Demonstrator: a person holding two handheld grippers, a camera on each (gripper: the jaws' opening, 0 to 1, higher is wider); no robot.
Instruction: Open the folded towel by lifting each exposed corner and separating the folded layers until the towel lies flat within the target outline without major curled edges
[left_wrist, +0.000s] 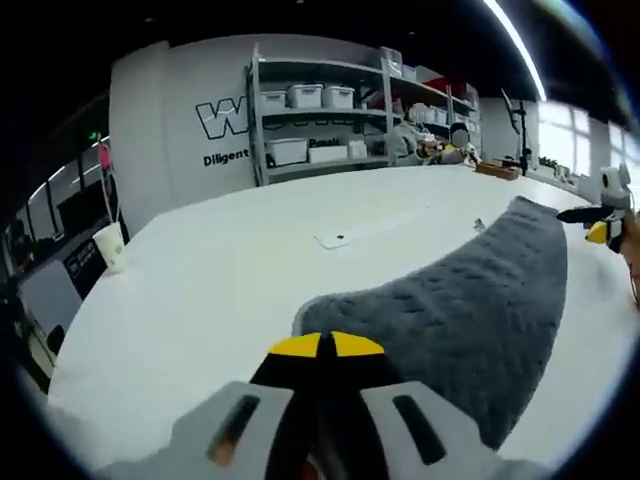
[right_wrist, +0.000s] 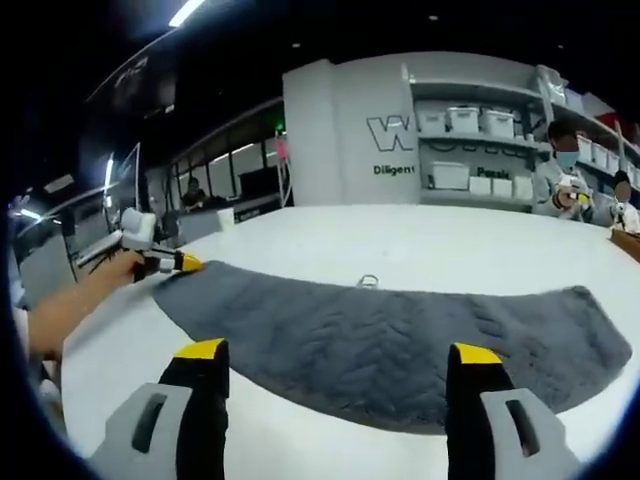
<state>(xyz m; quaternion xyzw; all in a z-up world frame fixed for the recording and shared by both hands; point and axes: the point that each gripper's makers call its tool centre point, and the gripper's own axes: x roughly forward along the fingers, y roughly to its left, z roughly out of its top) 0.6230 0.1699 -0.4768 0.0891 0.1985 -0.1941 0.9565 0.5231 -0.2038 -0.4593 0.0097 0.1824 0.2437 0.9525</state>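
Observation:
A grey textured towel (left_wrist: 470, 300) lies spread in one long strip on the white table (left_wrist: 200, 290). My left gripper (left_wrist: 325, 345) is shut, its yellow tips pinched on the towel's near corner. In the right gripper view the towel (right_wrist: 390, 340) stretches across the table, and the left gripper (right_wrist: 172, 263), held by a hand, is at its left end. My right gripper (right_wrist: 340, 352) stands open, jaws wide apart over the towel's near edge, holding nothing. The right gripper (left_wrist: 603, 225) sits just beyond the towel's far end.
A faint pale mark (left_wrist: 340, 238) lies on the table beyond the towel. A paper cup (left_wrist: 108, 243) stands at the table's left edge. Metal shelves with white bins (left_wrist: 320, 130) line the back wall. People (right_wrist: 565, 185) sit at the far right.

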